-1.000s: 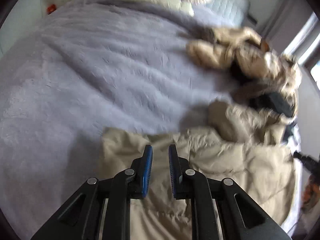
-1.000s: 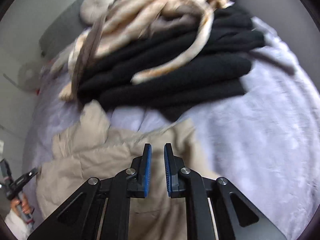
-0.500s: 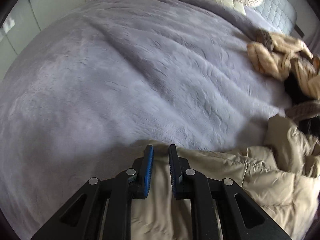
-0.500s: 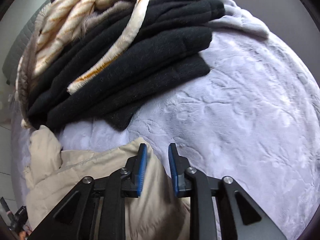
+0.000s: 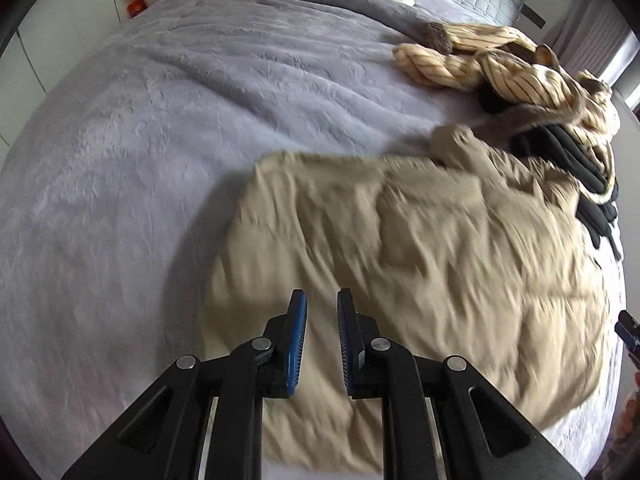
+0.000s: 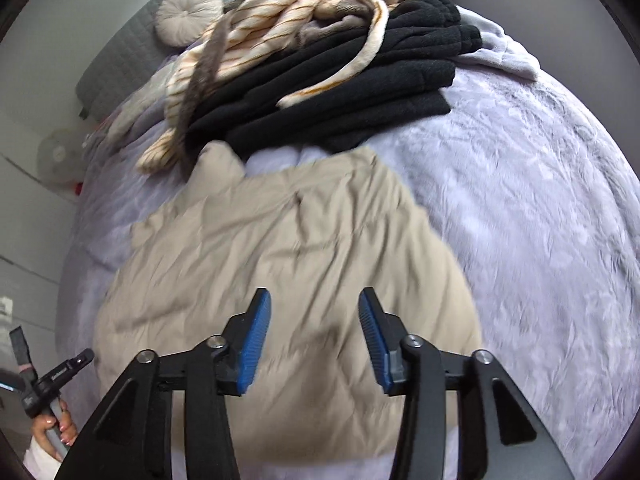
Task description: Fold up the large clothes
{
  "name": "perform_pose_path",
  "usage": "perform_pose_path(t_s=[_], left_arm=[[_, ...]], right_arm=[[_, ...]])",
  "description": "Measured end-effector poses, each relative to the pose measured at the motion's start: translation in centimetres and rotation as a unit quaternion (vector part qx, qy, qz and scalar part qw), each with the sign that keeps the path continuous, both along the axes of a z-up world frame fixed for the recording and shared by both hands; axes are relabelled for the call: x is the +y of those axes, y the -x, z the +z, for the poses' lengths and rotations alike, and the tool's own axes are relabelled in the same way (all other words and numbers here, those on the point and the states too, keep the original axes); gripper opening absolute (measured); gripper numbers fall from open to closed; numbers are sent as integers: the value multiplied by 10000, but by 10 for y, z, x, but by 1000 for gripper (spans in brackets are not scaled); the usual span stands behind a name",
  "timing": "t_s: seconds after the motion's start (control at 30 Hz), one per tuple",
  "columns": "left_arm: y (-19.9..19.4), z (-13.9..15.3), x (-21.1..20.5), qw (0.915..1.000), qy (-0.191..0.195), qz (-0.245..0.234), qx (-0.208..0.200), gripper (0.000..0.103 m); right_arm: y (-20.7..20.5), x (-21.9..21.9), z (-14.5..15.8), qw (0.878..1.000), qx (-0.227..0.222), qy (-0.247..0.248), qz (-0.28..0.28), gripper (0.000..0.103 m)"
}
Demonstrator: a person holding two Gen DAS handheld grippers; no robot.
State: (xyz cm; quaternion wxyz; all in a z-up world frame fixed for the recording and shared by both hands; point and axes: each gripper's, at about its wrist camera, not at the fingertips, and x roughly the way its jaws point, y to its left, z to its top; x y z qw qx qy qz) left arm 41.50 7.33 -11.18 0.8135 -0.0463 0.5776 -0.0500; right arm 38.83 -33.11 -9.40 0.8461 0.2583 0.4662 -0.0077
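Nothing is pinched by either claw: the left claw (image 5: 321,312) is nearly pressed together, the right claw (image 6: 314,308) has just been spreading. Below them, the beige coat (image 6: 280,248) lies folded on the bed (image 6: 540,220); beyond it, the striped and black clothes (image 6: 344,60) are left unfolded.

We see the jacket (image 5: 400,264) smeared by motion blur, its near edge hidden behind the left gripper (image 5: 322,344); the black clothes (image 6: 360,92) lie partly under striped fabric (image 6: 288,20).

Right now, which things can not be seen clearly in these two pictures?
- Beige coat: blurred by motion in both views; its near hem is hidden behind the left gripper and right gripper.
- Black garment: partly covered by the striped fur garment.
- Person's hand: cut off by the right view's edge.
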Motion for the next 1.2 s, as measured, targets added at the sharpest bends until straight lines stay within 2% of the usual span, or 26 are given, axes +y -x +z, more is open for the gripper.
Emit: perform_pose_path(t_s=[0.23,0.33,0.37,0.5,0.6,0.63,0.83,1.2], left_arm=[[46,4,-13,9998,51,-143,123,18],[60,7,-13,9999,-63,-36,99,101],[66,12,-12,9999,-129,49,-70,102],[78,11,-12,9999,-167,3,35,102],[85,10,-11,9997,-204,28,89,102],[87,9,-10,9997,-214,41,91,102],[98,2,-10,9994,-311,58,162,102],[110,-22,-2,9985,-255,135,461,102]], right_arm=[[48,25,-7,9994,145,-240,188,58],[62,28,-10,9990,240,-354,157,62],[66,29,-11,9989,256,-361,136,64],[80,31,-14,9986,316,-423,63,69],[88,29,-18,9975,318,-631,-48,86],[91,29,-18,9969,297,-721,-77,87],[104,27,-32,9904,241,-1344,-204,88],[115,16,-56,9759,340,-2086,-538,88]])
